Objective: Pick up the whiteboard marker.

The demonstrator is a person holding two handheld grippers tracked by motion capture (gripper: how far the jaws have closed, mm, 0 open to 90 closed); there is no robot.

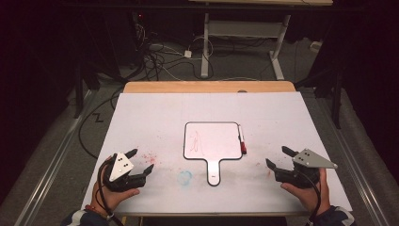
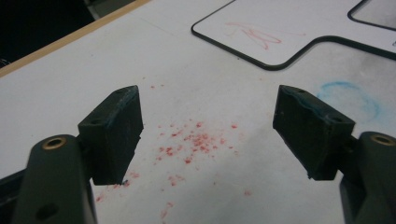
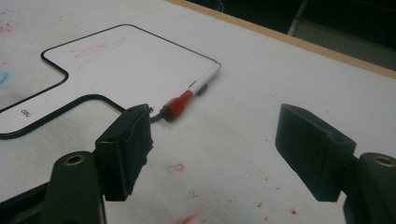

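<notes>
In the high view, the left gripper [image 1: 142,160] sits at the lower left of the frame over the white table [image 1: 155,117], held by the person's left hand [image 1: 113,195]; its jaws are spread wide with nothing between them. The forearm is cut off by the bottom edge. In the left gripper view those two black jaws stand far apart above a scatter of red specks [image 2: 194,142] on the table surface. At that view's right a faint blue ring [image 2: 348,95] is smudged and hard to read.

At the centre of the high view lies a small whiteboard [image 1: 212,141] with a handle pointing toward the bottom of the frame; red scribbles on it are too faint to make out. A red-capped marker [image 1: 242,140] lies along its right edge, touching or just beside it. In the right gripper view part of the marker's cap end is hidden behind one jaw.

At the lower right of the high view, the right gripper [image 1: 277,157] rests in the person's right hand [image 1: 308,193], jaws likewise released and empty, well apart from the marker.
</notes>
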